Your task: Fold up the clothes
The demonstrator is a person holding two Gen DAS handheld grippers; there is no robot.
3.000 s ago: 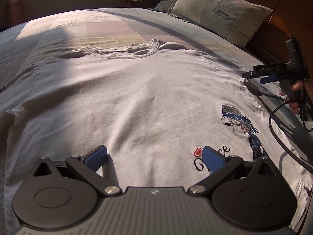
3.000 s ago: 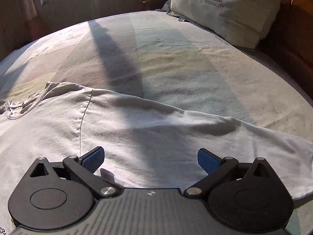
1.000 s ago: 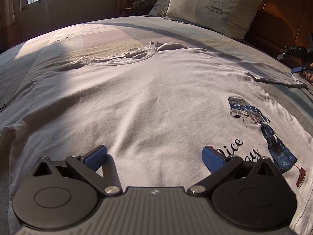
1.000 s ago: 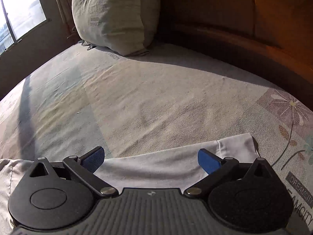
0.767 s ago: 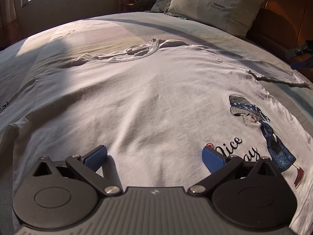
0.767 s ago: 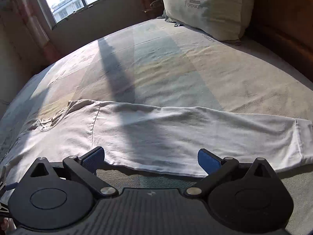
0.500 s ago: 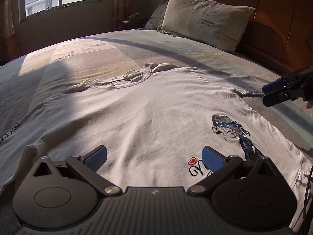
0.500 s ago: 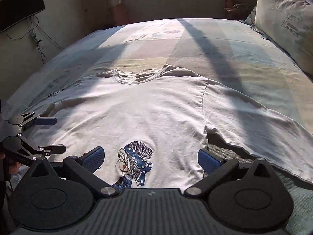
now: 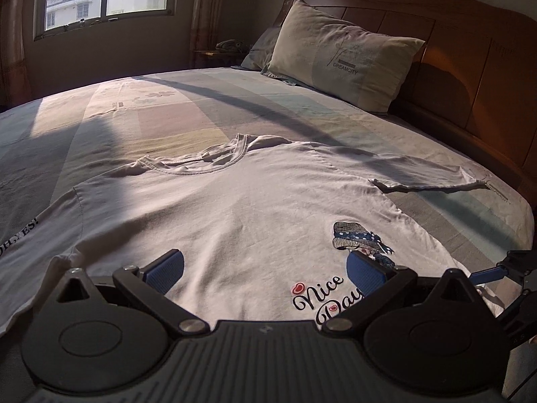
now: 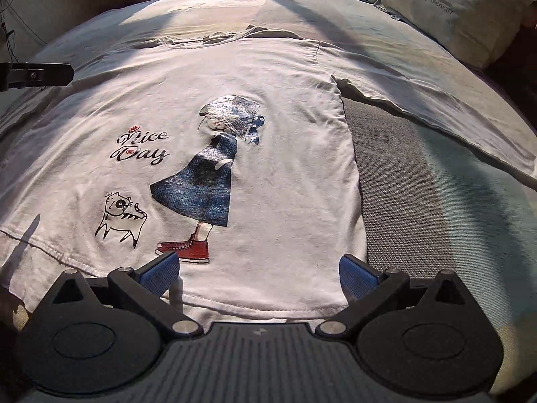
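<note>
Right wrist view had swung from the sleeve back to the shirt hem; both tools gaped empty, so folding could begin.

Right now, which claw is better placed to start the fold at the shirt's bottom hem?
Probably the right claw: it hangs open directly over the t-shirt hem's right corner. The left claw, also open, sits further up over the shirt body.

White T-shirt with blue-dressed girl print, pastel striped bedsheet, beige pillow
</note>
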